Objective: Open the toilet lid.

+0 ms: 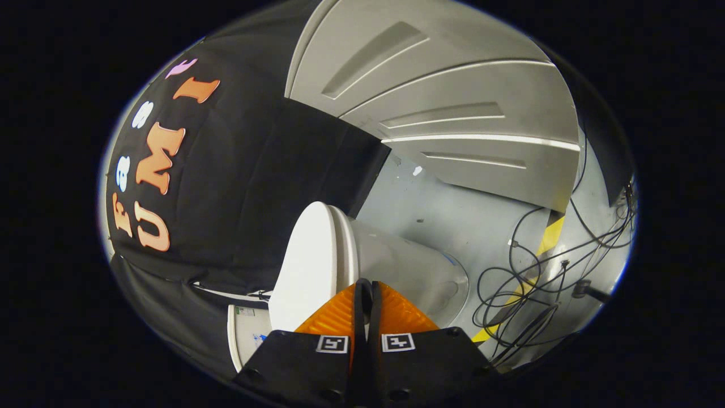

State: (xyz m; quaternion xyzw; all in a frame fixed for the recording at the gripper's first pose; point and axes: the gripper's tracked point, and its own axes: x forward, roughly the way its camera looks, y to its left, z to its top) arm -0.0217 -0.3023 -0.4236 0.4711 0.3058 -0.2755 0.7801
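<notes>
1. Standing low in the centre of the frame, the toilet lid (308, 266) is a smooth, glossy white oval seen almost edge-on, its broad face turned toward the black cloth on the left.
2. Its rim lies against the toilet bowl (408, 266), a rounded, pale grey-white body with a hard glazed look that swells to the right of the lid.
3. At the bottom centre the gripper (367, 289) has its two fingers drawn together (only a thin dark slit runs between them), and nothing is held in that slit.
4. The fingers (334, 314) are orange with a fine ribbed texture, wedge-shaped, set on matte black blocks that carry small square black-and-white markers.
5. Their tips sit just in front of the seam where lid meets bowl; whether they touch it I cannot tell.
6. A tangle of thin black cables (527, 283) loops over the grey floor (453, 209) at the lower right, crossing a yellow and black stripe.
7. Grey moulded panels (453, 96) with raised ribs fill the upper right.
</notes>
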